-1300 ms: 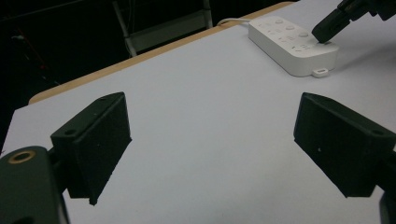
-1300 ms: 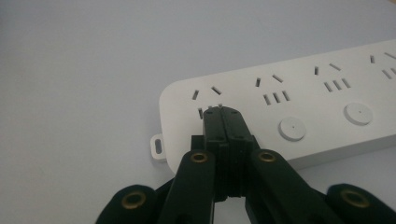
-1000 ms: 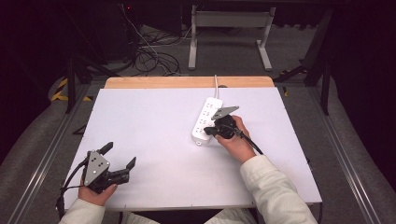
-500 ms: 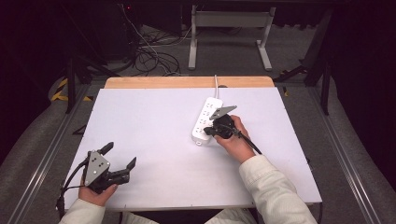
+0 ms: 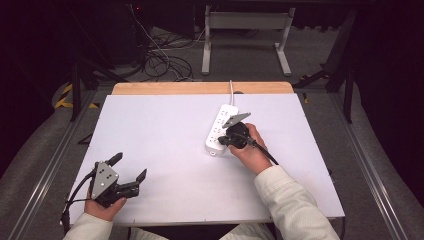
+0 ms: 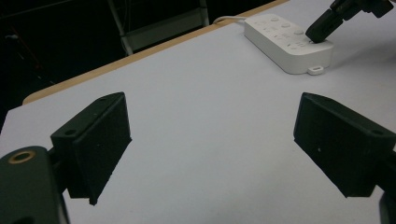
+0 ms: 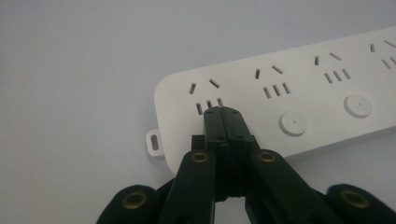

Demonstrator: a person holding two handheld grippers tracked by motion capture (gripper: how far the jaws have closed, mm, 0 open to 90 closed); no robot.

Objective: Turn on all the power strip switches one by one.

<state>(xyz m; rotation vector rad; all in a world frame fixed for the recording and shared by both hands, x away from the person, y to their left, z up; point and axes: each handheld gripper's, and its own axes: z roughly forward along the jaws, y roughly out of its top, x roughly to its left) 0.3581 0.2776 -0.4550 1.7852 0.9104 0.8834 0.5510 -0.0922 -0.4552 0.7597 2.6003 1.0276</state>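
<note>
A white power strip lies on the white table top, right of the middle, its cord running off the far edge. My right gripper is shut, with nothing between its jaws, and its tips rest on the near end of the power strip, just below the last socket and beside a round button. My left gripper is held over the near left corner, jaws wide open and empty. In the left gripper view the power strip lies far right with the right gripper on it.
A wooden strip borders the table's far edge. Behind it stand a metal frame and loose cables on the floor. A small mounting lug sticks out from the strip's near end.
</note>
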